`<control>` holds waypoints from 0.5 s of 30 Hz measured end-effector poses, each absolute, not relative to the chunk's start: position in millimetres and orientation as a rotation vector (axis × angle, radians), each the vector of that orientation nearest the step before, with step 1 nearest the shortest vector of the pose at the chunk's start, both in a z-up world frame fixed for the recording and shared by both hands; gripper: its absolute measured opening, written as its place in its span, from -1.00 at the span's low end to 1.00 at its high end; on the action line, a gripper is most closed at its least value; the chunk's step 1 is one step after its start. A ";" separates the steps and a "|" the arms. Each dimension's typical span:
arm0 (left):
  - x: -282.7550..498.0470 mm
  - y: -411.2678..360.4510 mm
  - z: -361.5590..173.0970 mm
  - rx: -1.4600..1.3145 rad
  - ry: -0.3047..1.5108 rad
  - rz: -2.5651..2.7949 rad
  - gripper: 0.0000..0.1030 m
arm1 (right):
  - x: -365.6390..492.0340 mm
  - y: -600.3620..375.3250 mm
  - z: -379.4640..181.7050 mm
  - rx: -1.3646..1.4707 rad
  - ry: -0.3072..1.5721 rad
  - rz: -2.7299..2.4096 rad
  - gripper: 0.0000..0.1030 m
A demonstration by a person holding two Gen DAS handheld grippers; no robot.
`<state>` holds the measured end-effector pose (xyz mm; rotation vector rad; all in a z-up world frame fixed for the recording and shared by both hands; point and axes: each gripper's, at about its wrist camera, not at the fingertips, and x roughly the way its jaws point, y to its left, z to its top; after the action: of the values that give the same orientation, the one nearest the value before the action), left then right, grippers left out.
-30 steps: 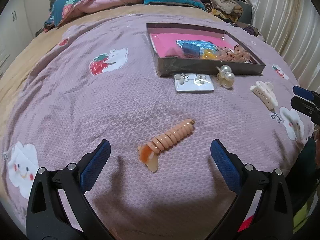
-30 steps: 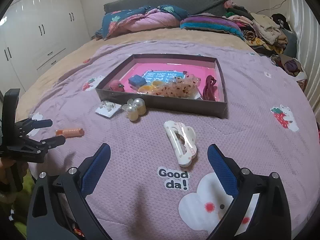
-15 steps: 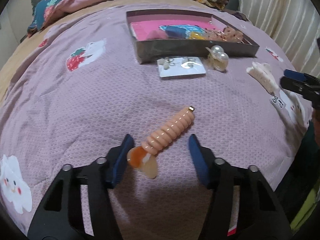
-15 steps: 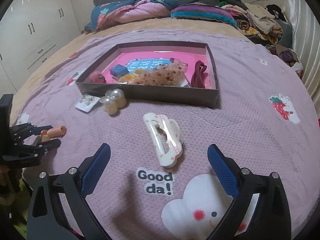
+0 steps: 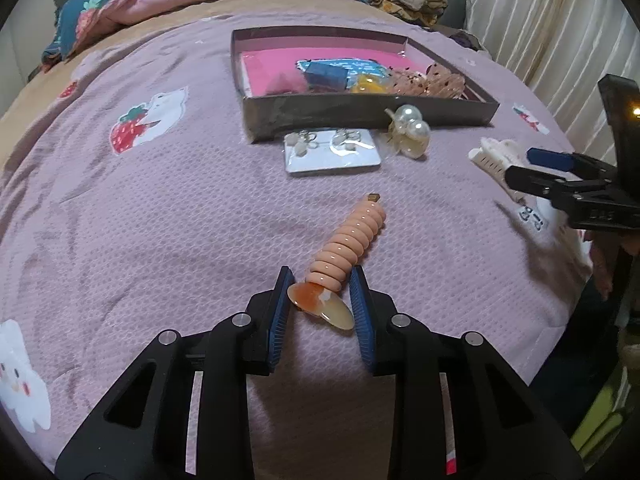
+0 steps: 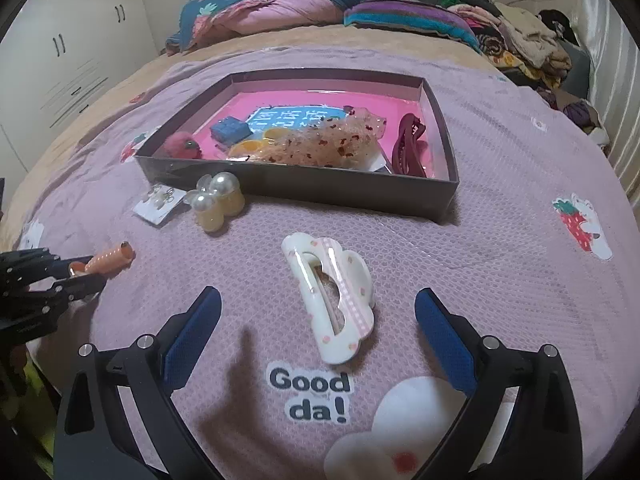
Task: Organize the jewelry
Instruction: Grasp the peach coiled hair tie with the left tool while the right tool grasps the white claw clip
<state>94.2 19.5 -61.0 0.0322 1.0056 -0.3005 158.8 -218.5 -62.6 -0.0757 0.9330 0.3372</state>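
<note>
A ribbed peach hair clip (image 5: pixel 348 240) with an amber end lies on the purple bedspread. My left gripper (image 5: pixel 322 300) is closing tight on that amber end, with a blue pad pressing on each side; the right wrist view shows the same grip (image 6: pixel 76 276) on the clip (image 6: pixel 110 258). A white cloud-shaped claw clip (image 6: pixel 332 300) lies flat between the wide-apart fingers of my right gripper (image 6: pixel 318 296), which is open and not touching it. The left wrist view shows that gripper (image 5: pixel 520 166) beside the white clip (image 5: pixel 496 156).
A dark box (image 6: pixel 304 192) with a pink floor holds several hair accessories; in the left wrist view its front wall (image 5: pixel 360 110) faces me. In front of it lie a pearl hair piece (image 5: pixel 410 132) and an earring card (image 5: pixel 332 152). Folded bedding lies beyond.
My left gripper sank toward the peach clip and its jaws went from wide open to shut on the amber end. The right gripper moved down closer over the white claw clip, still open.
</note>
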 end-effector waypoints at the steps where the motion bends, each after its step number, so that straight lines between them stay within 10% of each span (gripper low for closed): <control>1: 95.1 18.8 -60.4 0.031 1.003 -0.302 -0.59 | 159.9 -216.7 -61.2 -0.075 0.927 0.340 0.88; 15: 109.4 19.4 -53.4 -0.015 0.993 -0.309 -0.60 | 188.5 -177.9 -56.7 -0.186 0.913 0.380 0.87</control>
<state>109.4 19.4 -53.4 -0.0145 0.9933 -0.3086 188.5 -177.9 -56.7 -0.1862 0.9131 0.3801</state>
